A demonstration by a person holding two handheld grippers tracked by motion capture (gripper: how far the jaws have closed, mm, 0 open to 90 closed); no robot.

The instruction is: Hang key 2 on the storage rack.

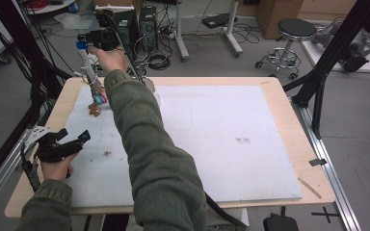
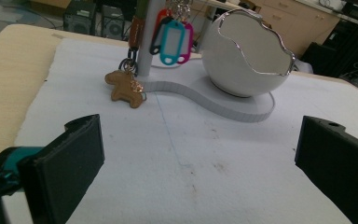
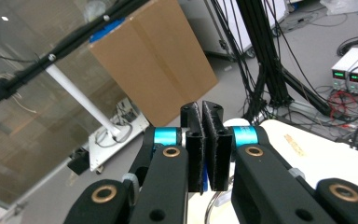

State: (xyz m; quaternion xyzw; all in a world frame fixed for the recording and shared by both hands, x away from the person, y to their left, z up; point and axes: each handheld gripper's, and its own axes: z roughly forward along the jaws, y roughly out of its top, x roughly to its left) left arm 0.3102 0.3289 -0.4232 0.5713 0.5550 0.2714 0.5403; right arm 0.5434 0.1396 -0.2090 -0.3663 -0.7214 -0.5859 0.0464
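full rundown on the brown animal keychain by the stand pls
The brown animal keychain is a small flat four-legged figure, tan and leathery or wooden in look, with a glinting metal bit at its middle. It hangs by a dark chain and ring from the white key stand, its legs resting on the white mat beside the stand's base. Coloured key tags hang just right of it.

A white key stand (image 2: pixel 145 42) rises upright from a flat, curvy white base (image 2: pixel 223 105) near the far left corner of the white mat. Coloured key tags (image 2: pixel 172 41) in teal, pink and orange hang beside the post, and a brown horse-shaped charm (image 2: pixel 125 87) on a chain rests on the mat, seemingly touching the base. A glossy white broken-eggshell bowl (image 2: pixel 247 58) sits on the base
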